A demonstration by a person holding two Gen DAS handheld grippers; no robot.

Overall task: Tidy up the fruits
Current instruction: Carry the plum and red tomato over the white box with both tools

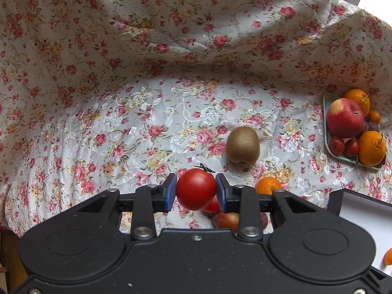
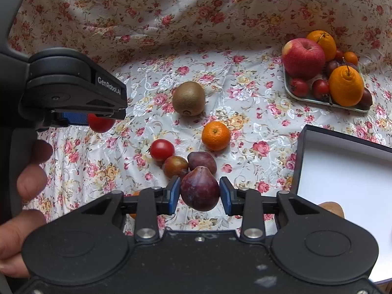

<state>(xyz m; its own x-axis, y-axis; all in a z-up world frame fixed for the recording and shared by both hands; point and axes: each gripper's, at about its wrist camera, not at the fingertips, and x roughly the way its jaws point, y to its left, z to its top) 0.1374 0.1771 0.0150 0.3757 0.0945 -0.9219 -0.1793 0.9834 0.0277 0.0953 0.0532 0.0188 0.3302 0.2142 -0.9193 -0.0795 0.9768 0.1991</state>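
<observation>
Mid-transfer: left tool (image 1: 196, 189) pinching tomato (image 1: 196, 188), right tool (image 2: 199, 189) pinching plum (image 2: 199, 188); next, likely carry both to box (image 2: 343, 171) right of tools.

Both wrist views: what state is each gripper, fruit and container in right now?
Left gripper: shut on the tomato, lifted.
Right gripper: shut on the plum, lifted.
Kiwi: loose on the cloth.
Mandarin: loose on the cloth.
Green tray: heaped with fruit.
White box: open; the visible part holds nothing.
</observation>
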